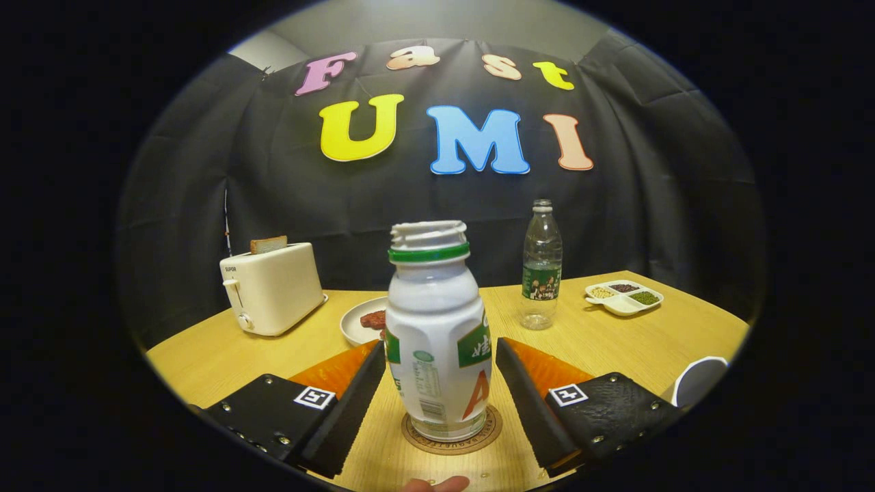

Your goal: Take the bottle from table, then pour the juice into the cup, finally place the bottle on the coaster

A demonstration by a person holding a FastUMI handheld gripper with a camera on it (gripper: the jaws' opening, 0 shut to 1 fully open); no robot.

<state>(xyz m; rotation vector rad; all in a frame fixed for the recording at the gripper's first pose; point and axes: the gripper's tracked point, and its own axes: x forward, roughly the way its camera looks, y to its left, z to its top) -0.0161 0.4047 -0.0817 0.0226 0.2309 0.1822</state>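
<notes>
A white juice bottle (pixel 435 328) with a green neck ring and no cap stands upright on a round brown coaster (pixel 487 429) on the wooden table (pixel 225 355). My gripper (pixel 439 347) straddles the bottle, one finger on each side of its body. The left fingertip lies right at the bottle's side, while a thin gap shows at the right one, so the gripper is open. The rim of a white cup (pixel 698 384) peeks out to the right, beyond the right finger.
At the back left stands a white toaster (pixel 272 287) with a slice of bread in it. Behind the bottle is a plate (pixel 355 321) with food. A clear water bottle (pixel 541 266) and a divided snack tray (pixel 623 296) stand back right. A person's fingertip (pixel 437 484) shows nearest me.
</notes>
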